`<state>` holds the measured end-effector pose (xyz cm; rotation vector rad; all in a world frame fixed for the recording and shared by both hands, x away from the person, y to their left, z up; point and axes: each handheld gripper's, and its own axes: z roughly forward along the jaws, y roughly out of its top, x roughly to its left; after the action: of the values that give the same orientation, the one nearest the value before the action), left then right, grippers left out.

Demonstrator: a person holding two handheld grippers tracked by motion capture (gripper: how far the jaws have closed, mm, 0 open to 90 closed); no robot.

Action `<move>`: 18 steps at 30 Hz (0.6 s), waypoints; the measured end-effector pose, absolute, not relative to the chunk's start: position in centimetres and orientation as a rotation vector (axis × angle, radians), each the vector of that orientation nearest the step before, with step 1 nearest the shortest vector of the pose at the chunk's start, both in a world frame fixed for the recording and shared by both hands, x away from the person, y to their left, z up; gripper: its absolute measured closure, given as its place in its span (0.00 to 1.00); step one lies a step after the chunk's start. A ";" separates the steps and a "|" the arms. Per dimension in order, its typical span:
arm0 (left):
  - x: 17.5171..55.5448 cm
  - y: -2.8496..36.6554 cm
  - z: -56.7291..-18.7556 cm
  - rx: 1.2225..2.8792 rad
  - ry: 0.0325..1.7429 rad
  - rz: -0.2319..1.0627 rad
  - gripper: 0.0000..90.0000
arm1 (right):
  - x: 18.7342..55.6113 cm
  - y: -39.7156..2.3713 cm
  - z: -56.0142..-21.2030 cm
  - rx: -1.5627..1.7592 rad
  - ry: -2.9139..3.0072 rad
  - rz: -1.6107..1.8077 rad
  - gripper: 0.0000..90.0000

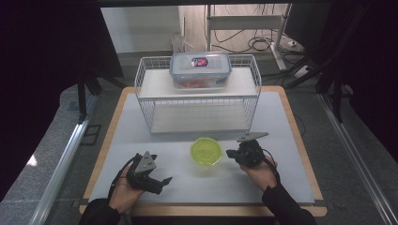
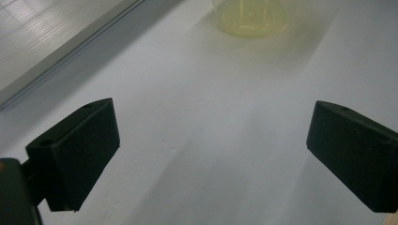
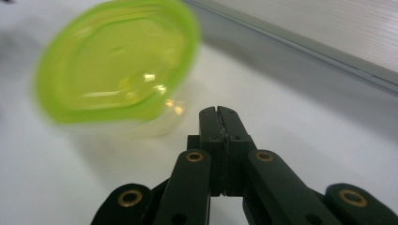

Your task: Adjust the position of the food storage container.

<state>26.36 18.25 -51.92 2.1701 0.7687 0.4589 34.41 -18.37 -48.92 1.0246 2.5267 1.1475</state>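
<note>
Small round tub [image 1: 205,151] of clear plastic under a lime-green lid, translucent enough to pass the table's white through its wall. Lid ringed by a raised rim, with a faint moulded line across its top. Blurred in the right gripper view [image 3: 115,65], sharper from above.

Standing upright on the white table top [image 1: 291,183], lid facing up, near the middle of the front half, at 6 o'clock from the wire rack [image 1: 197,96] and just clear of its lower shelf. Round in outline, so no long axis to tell; the moulded line on the lid looks roughly 9 to 3 o'clock in the high view, though too faint to be sure.

Right gripper [image 1: 231,153] at 3 o'clock of the tub, just beside it, jaws pressed together on nothing, tips pointing toward the tub.

Left gripper [image 1: 165,180] at about 8 o'clock of the tub, well apart from it, jaws spread wide over bare table.

On the rack's upper shelf, a lidded clear box [image 1: 200,69] with a blue rim.
</note>
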 end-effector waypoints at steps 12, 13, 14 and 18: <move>26.5 18.2 -52.0 2.177 0.769 0.458 0.03 | 32.6 -16.9 -48.7 0.928 2.575 1.207 0.99; 26.5 18.2 -52.0 2.177 0.770 0.458 0.03 | 32.8 -16.9 -48.6 0.935 2.567 1.208 0.99; 26.5 18.1 -52.0 2.180 0.769 0.457 0.03 | 33.1 -16.9 -48.6 0.946 2.557 1.206 0.99; 26.5 18.1 -52.1 2.183 0.769 0.460 0.03 | 33.6 -17.0 -48.6 0.957 2.545 1.203 0.99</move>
<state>26.48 18.07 -52.05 2.1833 0.7689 0.4600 33.61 -16.96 -48.60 0.9569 2.5453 1.2030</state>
